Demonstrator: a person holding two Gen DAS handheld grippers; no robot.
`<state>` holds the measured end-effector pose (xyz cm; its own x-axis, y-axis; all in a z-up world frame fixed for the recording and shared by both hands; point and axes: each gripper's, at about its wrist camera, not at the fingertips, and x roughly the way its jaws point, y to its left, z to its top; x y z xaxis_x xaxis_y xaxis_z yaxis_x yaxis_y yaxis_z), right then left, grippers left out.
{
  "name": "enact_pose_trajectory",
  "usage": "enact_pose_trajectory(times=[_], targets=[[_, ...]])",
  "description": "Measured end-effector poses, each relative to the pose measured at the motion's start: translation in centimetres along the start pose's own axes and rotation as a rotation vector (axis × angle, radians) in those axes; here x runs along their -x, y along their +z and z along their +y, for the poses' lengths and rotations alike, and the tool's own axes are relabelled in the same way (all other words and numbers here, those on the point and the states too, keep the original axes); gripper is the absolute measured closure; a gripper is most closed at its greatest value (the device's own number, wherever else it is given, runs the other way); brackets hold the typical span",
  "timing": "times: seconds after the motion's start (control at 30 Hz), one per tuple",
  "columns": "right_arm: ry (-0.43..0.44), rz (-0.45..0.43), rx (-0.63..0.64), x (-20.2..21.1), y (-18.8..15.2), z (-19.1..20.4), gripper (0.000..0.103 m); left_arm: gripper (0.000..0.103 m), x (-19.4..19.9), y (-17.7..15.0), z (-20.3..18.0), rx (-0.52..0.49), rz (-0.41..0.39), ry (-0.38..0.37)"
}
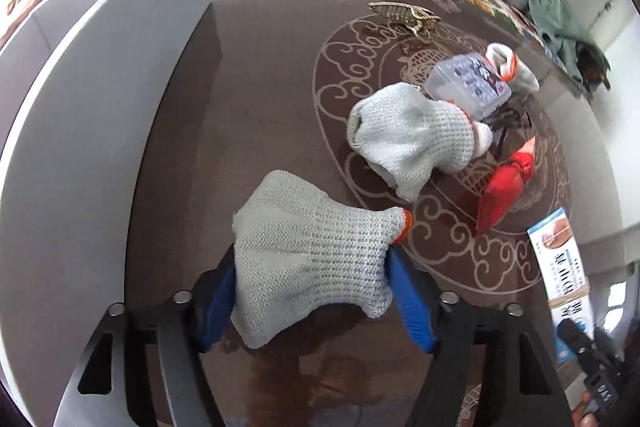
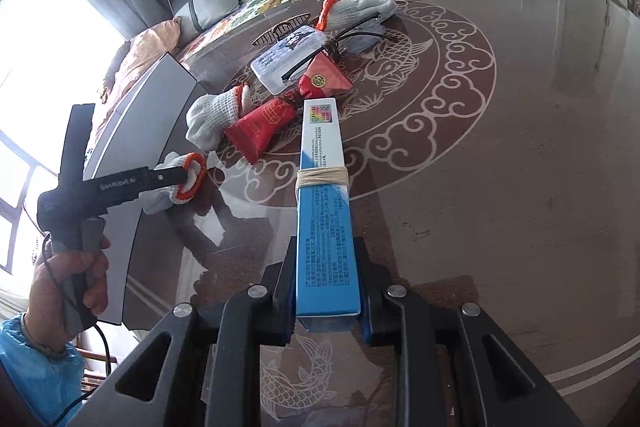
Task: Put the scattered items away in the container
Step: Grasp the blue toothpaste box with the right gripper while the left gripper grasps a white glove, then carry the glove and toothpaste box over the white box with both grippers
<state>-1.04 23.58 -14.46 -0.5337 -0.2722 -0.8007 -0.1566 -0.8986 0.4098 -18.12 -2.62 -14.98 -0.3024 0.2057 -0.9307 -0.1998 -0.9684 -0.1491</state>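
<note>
A round brown table with a pale swirl-and-fish pattern under glass [image 2: 500,155] fills both views. In the left wrist view, the left gripper [image 1: 310,291] has its blue-padded fingers pressed against both sides of a grey knitted work glove with an orange cuff [image 1: 312,255], which bunches between them just above the tabletop. Just beside it on the left rises the plain grey wall of the container [image 1: 80,115]. In the right wrist view, the right gripper [image 2: 326,311] is clamped narrowly on the near end of a long blue and white cardboard box bound with a rubber band [image 2: 324,195], which points away toward a cluster in the table's middle: a second grey knitted glove [image 2: 214,115], red wrapped packets [image 2: 260,125] and a clear plastic case [image 2: 288,61].
</note>
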Motion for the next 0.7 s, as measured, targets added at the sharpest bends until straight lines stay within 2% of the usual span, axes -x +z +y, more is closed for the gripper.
enact_pose_trajectory(times=[0.07, 0.13, 0.17, 0.33, 0.47, 0.53, 0.57, 0.6, 0.7], targets=[[-0.003, 0.012, -0.002, -0.1, 0.0, -0.2, 0.078, 0.055, 0.4, -0.5, 0.1, 0.003, 0.001, -0.02], [-0.006, 0.021, -0.001, -0.3, 0.0, -0.5, 0.07, 0.057, 0.8, -1.2, -0.1, 0.001, 0.008, -0.046], [-0.009, 0.024, -0.001, -0.4, 0.1, -0.6, 0.061, 0.058, 1.0, -1.7, -0.3, -0.001, 0.011, -0.057], [-0.024, 0.044, 0.039, -1.1, 0.8, -0.5, 0.058, 0.058, 1.1, -3.2, -1.3, -0.013, 0.016, -0.091], [-0.061, 0.053, 0.131, -2.1, 1.7, 0.6, 0.058, 0.058, 1.5, -4.2, -2.1, -0.033, 0.016, -0.091], [-0.053, 0.035, 0.169, -2.3, 2.0, 1.0, 0.058, 0.058, 1.8, -4.7, -2.5, -0.043, 0.015, -0.09], [-0.044, 0.028, 0.181, -2.3, 2.1, 1.2, 0.061, 0.058, 1.9, -5.0, -2.7, -0.047, 0.013, -0.089], [-0.041, 0.03, 0.182, -2.4, 2.2, 1.2, 0.077, 0.058, 2.1, -5.3, -2.8, -0.048, 0.008, -0.09], [-0.024, 0.034, 0.128, -1.9, 2.1, 0.6, 0.077, 0.058, 2.8, -6.2, -3.2, -0.043, -0.01, -0.101]])
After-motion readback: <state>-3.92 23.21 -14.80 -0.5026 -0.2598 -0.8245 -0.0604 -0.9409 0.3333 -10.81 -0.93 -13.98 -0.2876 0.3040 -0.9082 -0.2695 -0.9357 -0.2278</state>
